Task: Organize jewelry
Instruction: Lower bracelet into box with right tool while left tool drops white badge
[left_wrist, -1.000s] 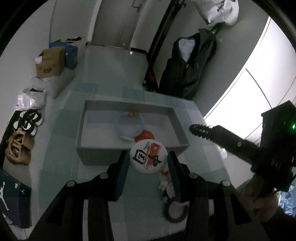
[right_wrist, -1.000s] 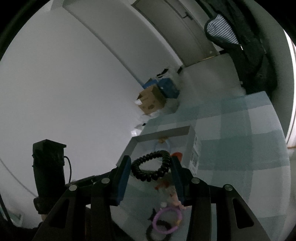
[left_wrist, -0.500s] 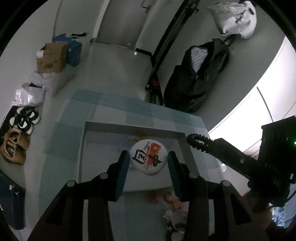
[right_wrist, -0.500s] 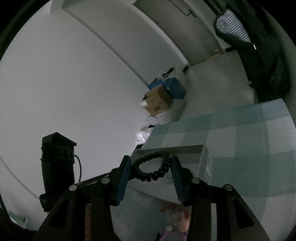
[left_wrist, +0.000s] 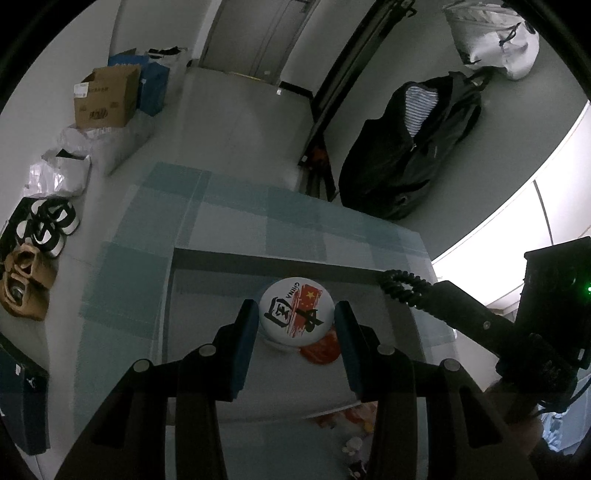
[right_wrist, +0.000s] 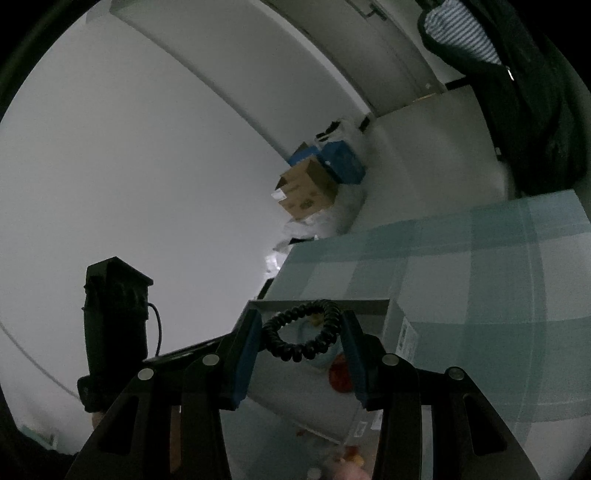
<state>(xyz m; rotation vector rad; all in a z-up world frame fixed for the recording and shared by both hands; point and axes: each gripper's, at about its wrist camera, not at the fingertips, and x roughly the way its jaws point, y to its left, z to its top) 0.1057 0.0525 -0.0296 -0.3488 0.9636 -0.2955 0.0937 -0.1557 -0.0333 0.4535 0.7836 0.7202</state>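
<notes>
My left gripper (left_wrist: 295, 314) is shut on a white round badge (left_wrist: 296, 312) with a red flag and black brushwork, held over the grey open box (left_wrist: 258, 260). My right gripper (right_wrist: 301, 334) is shut on a black coiled hair tie (right_wrist: 301, 334), held above the same grey box (right_wrist: 399, 325); it also shows at the right of the left wrist view (left_wrist: 402, 288). A red badge (left_wrist: 320, 349) lies inside the box. A pale blue ring (right_wrist: 321, 354) and a small yellow item lie in the box too.
The box stands on a teal checked tablecloth (left_wrist: 236, 218). Small trinkets (left_wrist: 351, 424) lie on the table near the box's front. On the floor are a cardboard box (left_wrist: 105, 98), shoes (left_wrist: 44, 229) and a black coat (left_wrist: 410, 147).
Both grippers have moved forward with their loads, from in front of the box to over its inside. The loose trinkets on the table have dropped low in both views.
</notes>
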